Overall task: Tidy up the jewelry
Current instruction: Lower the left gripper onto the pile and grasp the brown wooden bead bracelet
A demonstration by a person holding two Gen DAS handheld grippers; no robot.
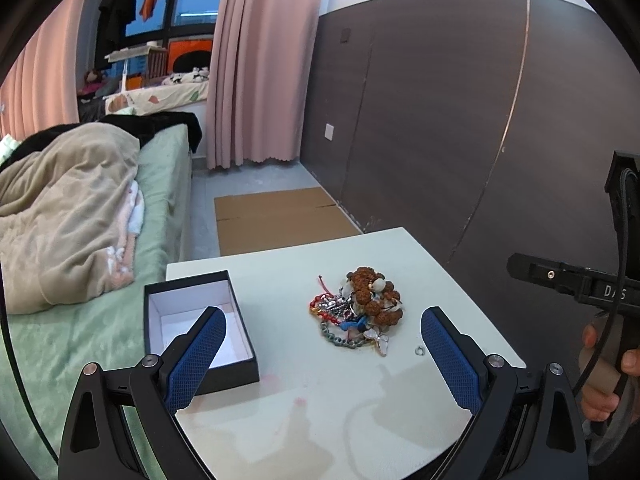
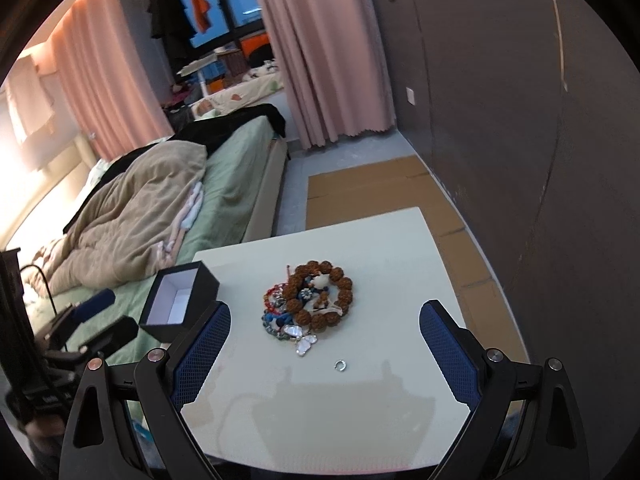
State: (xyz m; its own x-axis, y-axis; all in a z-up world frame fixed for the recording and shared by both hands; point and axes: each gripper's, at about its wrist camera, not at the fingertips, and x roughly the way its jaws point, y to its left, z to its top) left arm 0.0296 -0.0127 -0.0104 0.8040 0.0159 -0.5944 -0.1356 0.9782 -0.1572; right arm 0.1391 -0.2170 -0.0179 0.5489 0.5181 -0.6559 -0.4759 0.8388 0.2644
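Blue-padded fingers (image 2: 204, 354) are framing the right wrist view, and the right gripper (image 2: 325, 320) is hovering over the near part of the white table (image 2: 400, 248) with its jaws spread wide and nothing between them. Just ahead of its fingertips, slightly left of centre, the jewelry pile (image 2: 310, 304) is lying in a tangle: a brown bead bracelet (image 2: 340, 280) is circling the far side, a butterfly pendant (image 2: 302, 340) is sitting at the near edge, and a small silver ring (image 2: 340, 365) is resting apart, closest to this gripper.

From the left wrist view, the left gripper (image 1: 323, 322) is also hanging with its jaws wide apart and holding nothing, the pile (image 1: 358, 308) sitting ahead between its fingertips, and the open black box (image 1: 196, 320) lying partly behind its left finger.

The box is standing at the table's left edge, well apart from the pile, so any piece is going to travel leftward. Both grippers seem about equally near the pile; the left one appears nearer the box. Each is tilting downward at the tabletop.
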